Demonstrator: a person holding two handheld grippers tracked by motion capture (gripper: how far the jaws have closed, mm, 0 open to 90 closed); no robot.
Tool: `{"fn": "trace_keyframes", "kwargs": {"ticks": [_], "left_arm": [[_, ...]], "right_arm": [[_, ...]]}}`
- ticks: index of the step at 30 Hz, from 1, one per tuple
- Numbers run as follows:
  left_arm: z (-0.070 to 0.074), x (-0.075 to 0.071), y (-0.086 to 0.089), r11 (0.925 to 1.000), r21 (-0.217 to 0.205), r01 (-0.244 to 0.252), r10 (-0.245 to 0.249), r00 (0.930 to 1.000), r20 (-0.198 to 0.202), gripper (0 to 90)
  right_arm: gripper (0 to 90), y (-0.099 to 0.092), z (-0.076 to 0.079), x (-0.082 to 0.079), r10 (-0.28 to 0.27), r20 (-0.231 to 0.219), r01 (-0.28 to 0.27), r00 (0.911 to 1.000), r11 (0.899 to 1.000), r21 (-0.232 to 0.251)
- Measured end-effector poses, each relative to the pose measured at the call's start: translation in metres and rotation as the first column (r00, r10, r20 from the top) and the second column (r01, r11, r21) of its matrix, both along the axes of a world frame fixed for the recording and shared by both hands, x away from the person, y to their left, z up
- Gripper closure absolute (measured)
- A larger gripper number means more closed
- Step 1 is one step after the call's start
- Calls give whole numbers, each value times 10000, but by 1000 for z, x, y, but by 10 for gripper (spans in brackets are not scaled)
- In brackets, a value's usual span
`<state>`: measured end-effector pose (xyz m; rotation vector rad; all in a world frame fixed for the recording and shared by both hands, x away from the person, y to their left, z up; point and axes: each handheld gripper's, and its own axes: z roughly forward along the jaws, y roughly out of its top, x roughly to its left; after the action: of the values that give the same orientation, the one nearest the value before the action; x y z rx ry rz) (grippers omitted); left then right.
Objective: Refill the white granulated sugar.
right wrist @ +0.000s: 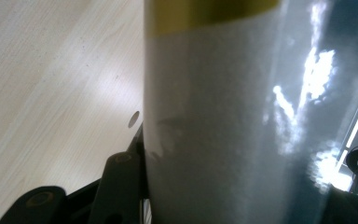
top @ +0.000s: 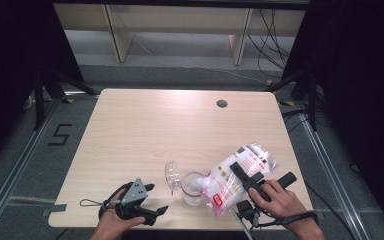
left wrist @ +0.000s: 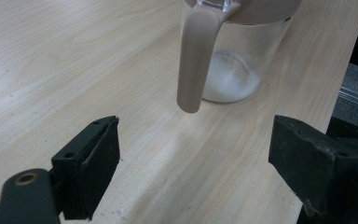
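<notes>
1. near the front edge of the table, a clear jar stands upright with a layer of white powder at its bottom.
2. your right gripper has its jaws clamped across a plastic bag of white powder — the bag is tilted, its lower end over the jar's mouth.
3. through the right gripper view, the bag sits pressed between the jaws, white below a yellow band.
4. your left gripper rests low on the table left of the jar, jaws spread wide and holding nothing.
5. from the left gripper view, the jar stands ahead of the parted jaws — its beige handle points toward you.
6. just left of the jar stands a clear lid, apart from both grippers.
</notes>
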<state>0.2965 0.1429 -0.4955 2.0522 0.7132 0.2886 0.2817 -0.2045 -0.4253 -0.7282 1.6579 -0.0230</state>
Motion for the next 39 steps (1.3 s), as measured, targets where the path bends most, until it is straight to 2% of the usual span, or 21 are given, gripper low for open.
{"fn": "trace_keyframes", "kwargs": {"ticks": [9, 11, 15, 16, 18, 21, 39], "left_arm": [[0, 0, 0, 10000, -12, -35, 35, 10000, 46, 161], [0, 0, 0, 10000, -67, -49, 50, 10000, 62, 161], [-1, 1, 0, 9999, -103, -10, 11, 10000, 42, 161], [-1, 1, 0, 10000, -93, -10, 11, 10000, 44, 161], [-1, 1, 0, 10000, -90, -31, 31, 10000, 64, 160], [0, 0, 0, 10000, -75, -48, 48, 10000, 66, 161], [0, 0, 0, 10000, 49, -16, 16, 10000, -7, 161]], "right_arm": [[601, 0, 0, 0, -14, 28, 14, 10000, 10000, -56], [602, -1, -1, -1, -115, 19, 115, 9999, 9998, 152], [604, -1, -1, -1, -106, 37, 105, 9999, 9999, 107], [604, 0, 1, 0, 52, 83, -52, 10000, 10000, -54], [605, 0, 2, -1, 17, 36, -17, 10000, 10000, -90], [606, -1, 1, -2, -113, 15, 113, 9999, 9999, 119], [612, 0, 3, -4, -25, 93, 25, 10000, 10000, 64]]}}
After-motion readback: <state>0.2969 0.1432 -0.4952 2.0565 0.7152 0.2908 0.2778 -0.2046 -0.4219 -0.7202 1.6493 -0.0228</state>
